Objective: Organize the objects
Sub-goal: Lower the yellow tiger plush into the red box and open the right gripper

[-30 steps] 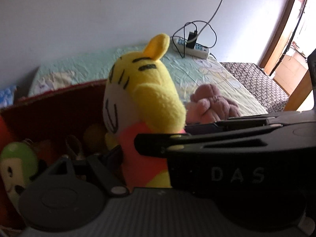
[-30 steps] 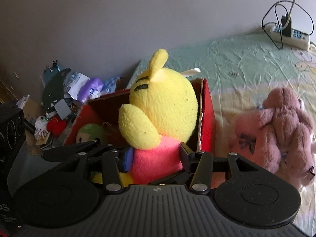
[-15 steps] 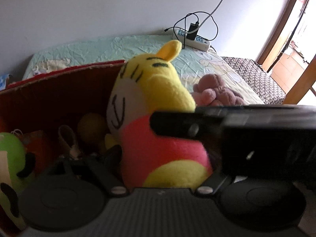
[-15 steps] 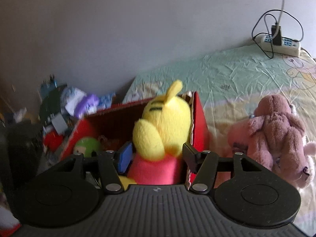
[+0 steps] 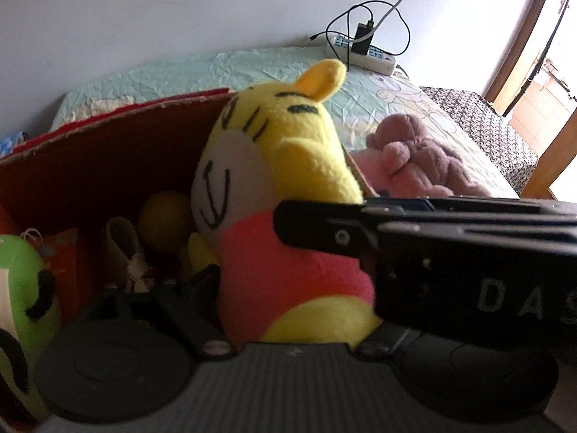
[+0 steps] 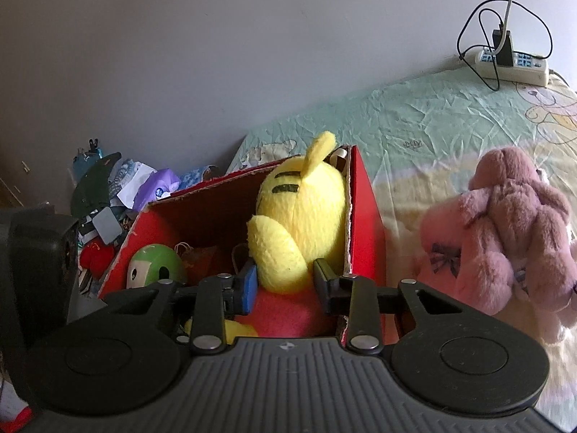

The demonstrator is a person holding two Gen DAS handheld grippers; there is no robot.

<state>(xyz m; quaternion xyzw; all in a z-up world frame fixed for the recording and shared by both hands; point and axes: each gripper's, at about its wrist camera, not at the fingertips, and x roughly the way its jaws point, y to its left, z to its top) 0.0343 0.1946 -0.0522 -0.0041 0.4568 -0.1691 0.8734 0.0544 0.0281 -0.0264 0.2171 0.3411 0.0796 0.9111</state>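
Between both tools' fingers, yellow plush (image 6: 303, 216) inside red box (image 6: 364, 216), left tool (image 5: 288, 288) and right tool (image 6: 285, 281) gripping it

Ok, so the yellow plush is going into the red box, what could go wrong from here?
1. The yellow plush stands tall against the red box wall, head above the rim; once released it may topple out towards the pink plush.
2. The right gripper crosses just in front of the left gripper, so their jaws could knock together.
3. The green toy already takes up floor space, so the plush may not settle.
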